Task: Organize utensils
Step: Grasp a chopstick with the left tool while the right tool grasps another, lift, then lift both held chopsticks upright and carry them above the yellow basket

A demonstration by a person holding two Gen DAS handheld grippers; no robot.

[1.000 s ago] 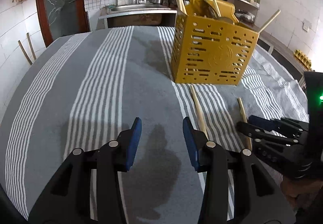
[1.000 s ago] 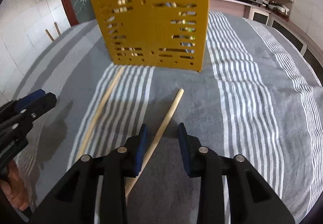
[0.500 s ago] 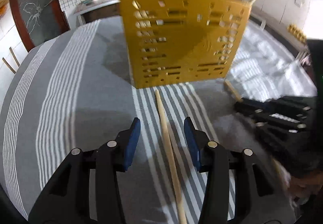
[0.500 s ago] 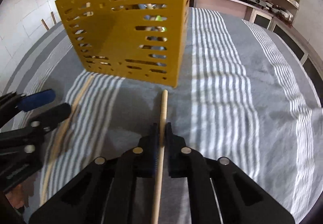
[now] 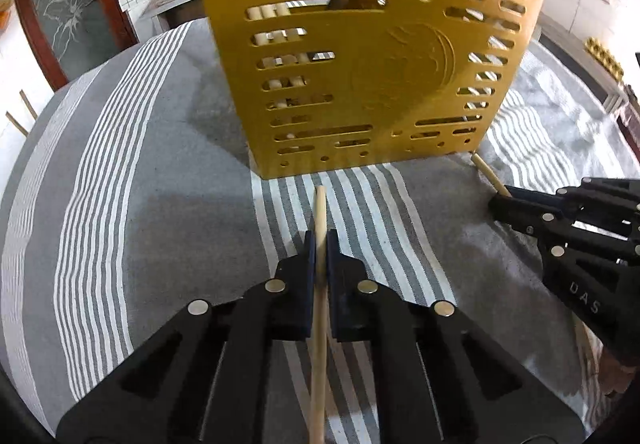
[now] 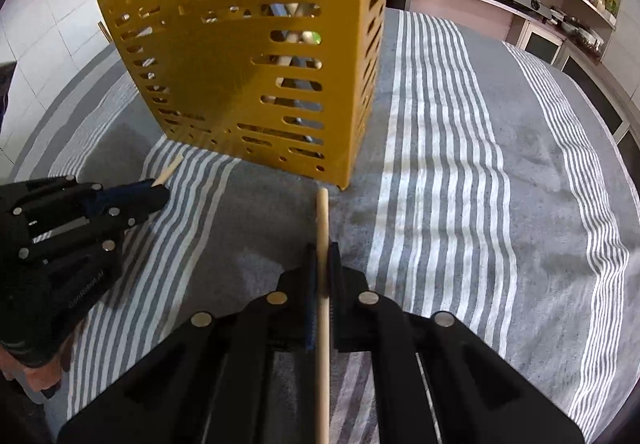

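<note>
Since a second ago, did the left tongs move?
Yes. The left tongs moved toward the yellow holder, which looks bigger now, and have just closed on a wooden stick.

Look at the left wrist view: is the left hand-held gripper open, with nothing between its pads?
No: the left hand-held gripper is shut on a wooden stick lying on the striped cloth.

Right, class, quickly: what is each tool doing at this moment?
Left tool: jaws have just been closing, now shut on a wooden stick.
Right tool: shut on another wooden stick.
</note>
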